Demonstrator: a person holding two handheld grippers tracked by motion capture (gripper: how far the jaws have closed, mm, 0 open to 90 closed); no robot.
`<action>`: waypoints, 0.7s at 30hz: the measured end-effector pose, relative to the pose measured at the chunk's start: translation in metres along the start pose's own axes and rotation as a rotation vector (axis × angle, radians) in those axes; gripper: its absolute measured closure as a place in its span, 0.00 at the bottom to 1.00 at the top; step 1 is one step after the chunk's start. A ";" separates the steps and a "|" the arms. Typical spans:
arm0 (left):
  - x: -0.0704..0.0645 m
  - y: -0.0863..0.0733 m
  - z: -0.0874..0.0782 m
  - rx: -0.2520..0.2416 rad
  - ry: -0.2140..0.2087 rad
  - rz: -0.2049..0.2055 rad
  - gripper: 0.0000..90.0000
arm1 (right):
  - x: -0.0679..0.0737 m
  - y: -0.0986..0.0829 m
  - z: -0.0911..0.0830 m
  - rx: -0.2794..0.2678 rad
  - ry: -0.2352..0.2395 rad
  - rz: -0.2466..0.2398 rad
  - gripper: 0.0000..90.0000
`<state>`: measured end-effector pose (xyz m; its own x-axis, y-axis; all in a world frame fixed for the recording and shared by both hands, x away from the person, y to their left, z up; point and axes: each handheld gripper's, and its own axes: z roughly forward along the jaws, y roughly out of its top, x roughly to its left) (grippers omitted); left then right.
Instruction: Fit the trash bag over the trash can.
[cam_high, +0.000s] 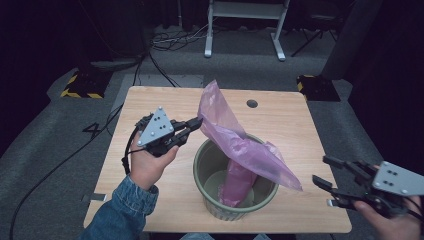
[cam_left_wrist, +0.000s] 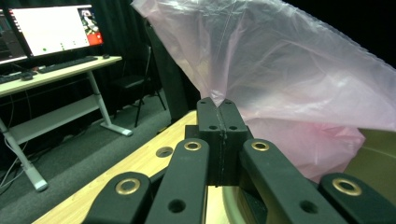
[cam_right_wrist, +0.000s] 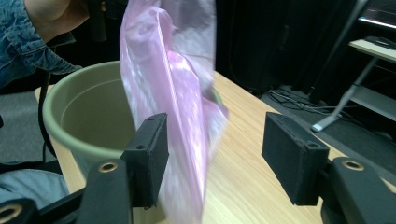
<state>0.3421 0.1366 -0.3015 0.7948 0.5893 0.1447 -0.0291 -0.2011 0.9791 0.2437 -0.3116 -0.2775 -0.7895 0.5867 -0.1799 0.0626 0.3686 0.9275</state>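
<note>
The left gripper (cam_high: 196, 123) pinches the pink bag (cam_high: 235, 140) over the green bin (cam_high: 200, 162); the right gripper (cam_high: 327, 172) is spread wide.

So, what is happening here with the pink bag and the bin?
A person is fitting a pink plastic bag into a green bin on the wooden table. The left gripper is shut on the bag's edge and holds it up above the bin's rim, while the lower part of the bag hangs inside the bin. The right gripper is open at the table's right side, near the bag's loose end but not holding it. The bag is not yet spread over the rim.
</note>
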 end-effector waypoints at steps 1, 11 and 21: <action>-0.001 0.000 0.002 0.001 -0.001 -0.005 1.00 | 0.001 0.003 0.008 0.004 0.015 -0.005 0.46; -0.001 -0.001 0.034 0.069 0.017 -0.067 1.00 | 0.010 0.017 0.065 -0.003 0.126 -0.022 0.48; -0.001 -0.002 0.041 0.066 0.030 -0.101 1.00 | 0.029 0.028 0.088 -0.032 0.195 -0.066 0.53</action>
<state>0.3665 0.1046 -0.3095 0.7731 0.6322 0.0506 0.0910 -0.1894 0.9777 0.2763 -0.2210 -0.2852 -0.8948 0.4100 -0.1766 -0.0103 0.3765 0.9263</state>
